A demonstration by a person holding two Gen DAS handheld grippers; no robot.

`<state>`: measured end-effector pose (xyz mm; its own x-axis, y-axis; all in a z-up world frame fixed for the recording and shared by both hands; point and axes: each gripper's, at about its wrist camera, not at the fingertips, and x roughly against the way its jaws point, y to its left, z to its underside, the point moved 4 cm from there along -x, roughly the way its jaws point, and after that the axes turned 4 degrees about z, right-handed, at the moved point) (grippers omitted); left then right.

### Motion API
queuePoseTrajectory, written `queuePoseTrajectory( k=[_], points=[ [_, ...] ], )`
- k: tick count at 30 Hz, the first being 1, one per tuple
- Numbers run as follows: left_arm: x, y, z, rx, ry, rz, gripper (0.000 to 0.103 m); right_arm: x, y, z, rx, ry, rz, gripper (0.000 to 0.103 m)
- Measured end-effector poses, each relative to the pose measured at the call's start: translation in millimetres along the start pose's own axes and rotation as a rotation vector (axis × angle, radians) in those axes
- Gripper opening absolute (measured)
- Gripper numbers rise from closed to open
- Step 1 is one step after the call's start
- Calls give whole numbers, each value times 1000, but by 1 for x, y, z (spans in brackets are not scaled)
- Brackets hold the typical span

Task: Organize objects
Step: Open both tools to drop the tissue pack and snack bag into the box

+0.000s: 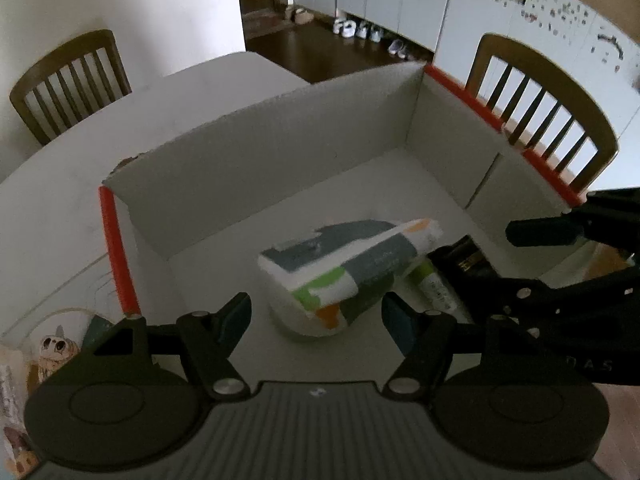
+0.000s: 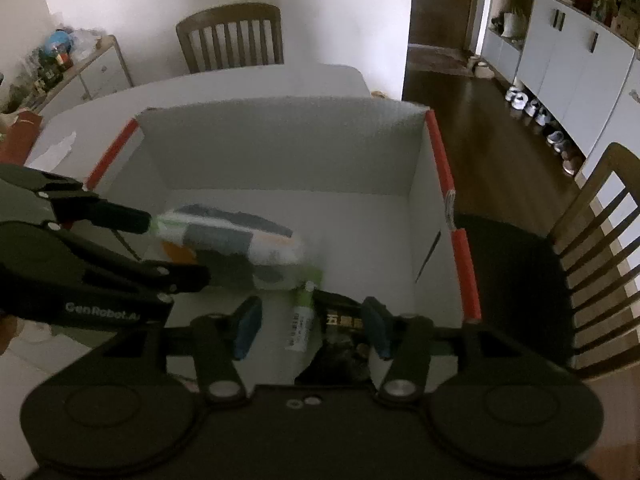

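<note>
A white cardboard box (image 1: pixel 280 152) (image 2: pixel 280 144) with red-orange edges stands on the white table (image 1: pixel 200 92). Inside lies a soft pack (image 1: pixel 344 268) (image 2: pixel 240 240) printed grey, green and orange. Beside it are a small white-and-green tube (image 1: pixel 434 288) (image 2: pixel 300 324) and a black packet (image 1: pixel 464 260) (image 2: pixel 340 332). My left gripper (image 1: pixel 316 316) (image 2: pixel 168 244) hangs open over the pack, its pads clear of it. My right gripper (image 2: pixel 312 320) (image 1: pixel 516 256) is open above the tube and the black packet, holding nothing.
Wooden chairs (image 1: pixel 68 80) (image 1: pixel 540 112) stand at the table's far side and right side. A dark floor with shoes (image 1: pixel 360 28) along white cabinets lies beyond. A cluttered low cabinet (image 2: pixel 80 64) stands at the left wall. A printed paper (image 1: pixel 52 344) lies left of the box.
</note>
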<state>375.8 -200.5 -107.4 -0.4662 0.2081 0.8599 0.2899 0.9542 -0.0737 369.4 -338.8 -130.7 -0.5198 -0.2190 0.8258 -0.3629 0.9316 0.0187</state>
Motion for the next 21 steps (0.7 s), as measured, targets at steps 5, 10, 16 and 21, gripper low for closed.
queuePoseTrajectory(
  k=[5,10,16,21],
  points=[
    [16,1,0,11,-44,10,71,17,4,0,-11,-30,-13,57],
    [36,2,6,15,-91,19,71,35,14,1,-9,-58,-22,58],
    [68,8,15,20,-159,38,71,58,31,0,-12,-97,-34,60],
    [92,15,25,7,-207,44,71,75,51,1,-14,-124,-38,60]
  ],
)
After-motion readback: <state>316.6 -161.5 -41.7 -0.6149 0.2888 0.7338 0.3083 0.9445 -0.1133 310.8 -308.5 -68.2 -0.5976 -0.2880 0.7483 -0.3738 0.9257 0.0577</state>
